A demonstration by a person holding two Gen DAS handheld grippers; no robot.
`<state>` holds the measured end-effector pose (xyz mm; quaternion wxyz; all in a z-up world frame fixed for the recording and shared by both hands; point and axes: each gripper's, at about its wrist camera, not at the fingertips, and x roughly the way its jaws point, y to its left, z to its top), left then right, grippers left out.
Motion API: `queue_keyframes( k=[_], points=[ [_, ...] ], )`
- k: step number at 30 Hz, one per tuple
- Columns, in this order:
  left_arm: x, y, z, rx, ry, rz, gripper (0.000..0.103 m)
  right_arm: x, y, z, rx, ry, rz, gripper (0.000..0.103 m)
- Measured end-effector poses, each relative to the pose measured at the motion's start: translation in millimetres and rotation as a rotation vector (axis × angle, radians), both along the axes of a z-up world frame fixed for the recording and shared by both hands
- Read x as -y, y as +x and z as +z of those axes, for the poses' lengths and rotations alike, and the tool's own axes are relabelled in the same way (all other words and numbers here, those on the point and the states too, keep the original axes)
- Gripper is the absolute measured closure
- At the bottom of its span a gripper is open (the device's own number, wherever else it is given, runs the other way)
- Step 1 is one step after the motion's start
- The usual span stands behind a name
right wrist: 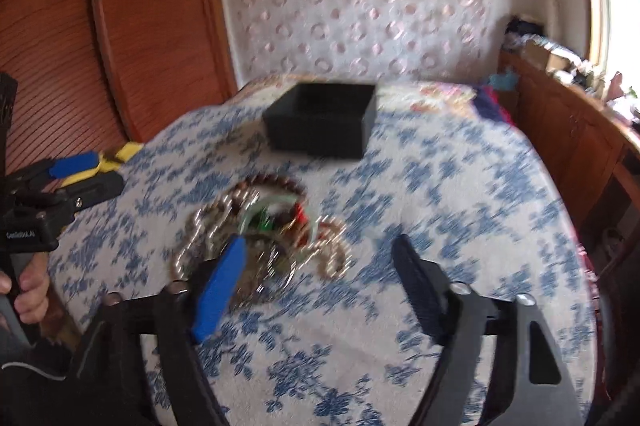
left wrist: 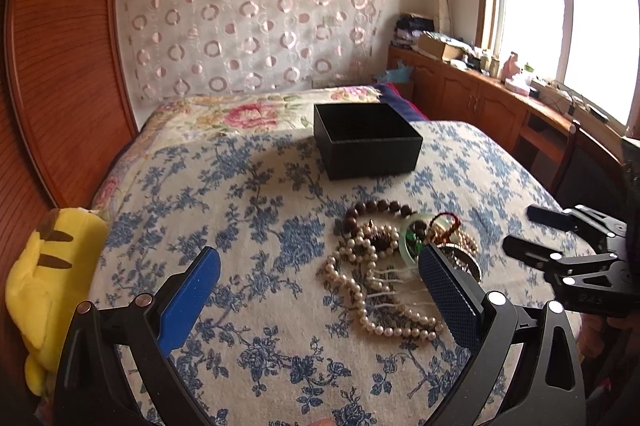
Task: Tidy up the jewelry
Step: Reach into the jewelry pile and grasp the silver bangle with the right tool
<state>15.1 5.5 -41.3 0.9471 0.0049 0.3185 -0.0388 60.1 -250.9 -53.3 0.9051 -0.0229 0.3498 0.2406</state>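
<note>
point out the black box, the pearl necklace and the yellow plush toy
black box (left wrist: 374, 151): left wrist view, on its front wall
pearl necklace (left wrist: 366, 300): left wrist view, on the near loop of beads
yellow plush toy (left wrist: 44, 274): left wrist view, on its yellow body

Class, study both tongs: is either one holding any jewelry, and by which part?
Nothing is held. The left tongs and right tongs are both open above the jewelry pile.
</note>
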Motion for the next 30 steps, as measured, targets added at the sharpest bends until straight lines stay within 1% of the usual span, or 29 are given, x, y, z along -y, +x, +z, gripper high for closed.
queue_keyframes(
  k=[1,2,4,5,7,9,12,20,21,22,25,27,30],
  points=[
    [1,0,-1,-0.005,0.000,-0.005,0.007,-2,2,-5,-0.022,-0.002,0.016,0.048],
    [1,1,-3,-0.012,-0.002,-0.011,0.007,-5,4,-9,-0.039,-0.006,0.029,0.052],
    [0,3,-7,-0.030,-0.011,-0.027,0.007,-10,7,-17,-0.066,-0.011,0.043,0.066],
    [0,4,-10,-0.040,-0.016,-0.034,0.007,-11,9,-21,-0.082,-0.009,0.049,0.069],
    [1,6,-16,-0.062,-0.019,-0.046,0.007,-12,10,-24,-0.107,0.000,0.056,0.079],
    [3,8,-21,-0.082,-0.017,-0.054,0.007,-13,13,-27,-0.128,0.007,0.060,0.081],
    [6,8,-26,-0.099,-0.014,-0.067,0.007,-14,19,-30,-0.157,0.008,0.061,0.081],
    [9,7,-29,-0.104,-0.016,-0.077,0.007,-17,29,-37,-0.207,0.016,0.070,0.081],
    [10,6,-29,-0.104,-0.016,-0.077,0.007,-18,29,-38,-0.215,0.017,0.073,0.086],
    [9,7,-30,-0.105,-0.017,-0.077,0.007,-18,30,-39,-0.218,0.021,0.078,0.093],
    [10,8,-32,-0.113,-0.020,-0.079,0.007,-17,27,-36,-0.194,0.019,0.068,0.098],
    [10,8,-34,-0.118,-0.023,-0.084,0.007,-12,26,-30,-0.171,0.033,0.058,0.098],
    [13,9,-35,-0.127,-0.035,-0.105,0.007,-4,21,-19,-0.122,0.023,0.034,0.098]
  ],
)
